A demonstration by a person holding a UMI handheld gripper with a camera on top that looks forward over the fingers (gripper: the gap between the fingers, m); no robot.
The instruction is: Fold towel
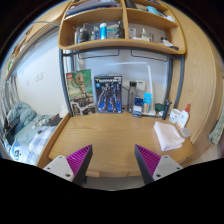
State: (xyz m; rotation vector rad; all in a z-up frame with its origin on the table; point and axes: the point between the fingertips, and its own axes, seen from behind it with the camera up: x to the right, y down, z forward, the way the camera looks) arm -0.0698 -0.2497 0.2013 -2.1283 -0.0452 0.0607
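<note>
The claw (pixel 113 163) is released: its two fingers stand well apart with nothing between them, each showing a purple pad (pixel 79 160) on its inner face, and both hang above the near part of the wooden table (pixel 105 135). The towel (pixel 167 135), white and lying in a loosely folded heap, rests on the table beyond the right finger, toward the table's right end; its long axis appears to run from the near right toward the far left, though the folds make this hard to fix. Against the wall at the back of the table stands a dark box or poster (pixel 107 93) bearing a figure of a robot in blue and white; a line of pale lettering runs along its top, too small to read. To its left is a greenish printed item (pixel 78 92), its writing likewise unreadable. To its right stand several small containers, among them a blue one (pixel 148 100), with no label that can be made out. Above the table is a wooden shelf (pixel 118 45) carrying assorted small objects, none with legible markings. A bed (pixel 22 128) with rumpled bedding lies to the left of the table.
</note>
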